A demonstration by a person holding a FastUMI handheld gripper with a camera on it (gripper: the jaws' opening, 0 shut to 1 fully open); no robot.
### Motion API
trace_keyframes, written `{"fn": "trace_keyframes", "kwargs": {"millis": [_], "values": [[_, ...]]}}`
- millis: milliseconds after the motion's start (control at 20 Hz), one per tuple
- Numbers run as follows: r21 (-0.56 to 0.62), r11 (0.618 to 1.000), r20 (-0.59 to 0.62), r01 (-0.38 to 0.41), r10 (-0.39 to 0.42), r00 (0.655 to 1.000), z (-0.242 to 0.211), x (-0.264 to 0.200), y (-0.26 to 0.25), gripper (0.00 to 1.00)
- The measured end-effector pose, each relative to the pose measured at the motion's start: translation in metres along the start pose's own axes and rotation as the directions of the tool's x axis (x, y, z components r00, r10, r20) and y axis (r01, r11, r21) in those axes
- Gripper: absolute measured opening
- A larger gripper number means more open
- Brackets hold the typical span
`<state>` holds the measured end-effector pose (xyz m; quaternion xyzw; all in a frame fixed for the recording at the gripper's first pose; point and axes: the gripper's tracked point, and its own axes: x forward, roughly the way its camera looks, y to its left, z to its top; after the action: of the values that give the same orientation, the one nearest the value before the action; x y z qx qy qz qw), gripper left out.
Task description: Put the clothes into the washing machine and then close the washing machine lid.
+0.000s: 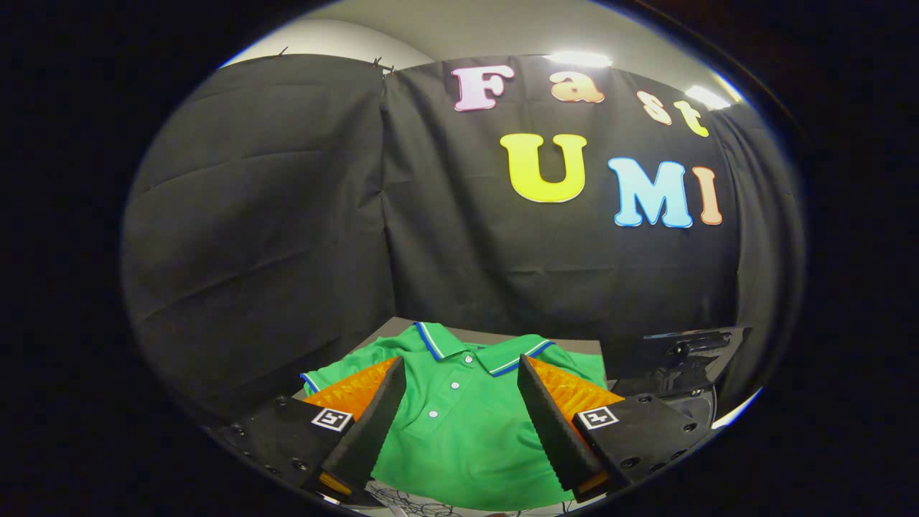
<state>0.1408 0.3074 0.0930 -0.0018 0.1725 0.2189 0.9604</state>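
Shirt [459, 431] sleeves behind the jaws

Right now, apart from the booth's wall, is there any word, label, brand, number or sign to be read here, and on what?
Green polo shirt, between the fingers of the open gripper: no print, logo or label to read.
Square black-and-white tags on the fingers: coded marks, no words or numbers.
Dark machine beyond the shirt: any writing is too small to read.
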Motion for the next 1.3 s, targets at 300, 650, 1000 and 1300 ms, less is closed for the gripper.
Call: {"fn": "trace_keyframes", "kwargs": {"millis": [300, 650, 1000, 1300], "values": [[-0.063, 0.998, -0.131, 0.004, -0.012, 0.991, -0.035, 0.036, 0.011, 0.98], [-0.079, 0.997, -0.234, -0.003, -0.016, 0.972, -0.066, 0.056, 0.022, 0.98], [-0.072, 0.997, -0.289, -0.008, -0.013, 0.957, -0.084, 0.062, 0.02, 0.99], [-0.095, 0.993, -0.278, -0.072, 0.043, 0.96, -0.085, 0.066, 0.026, 0.97]]}}
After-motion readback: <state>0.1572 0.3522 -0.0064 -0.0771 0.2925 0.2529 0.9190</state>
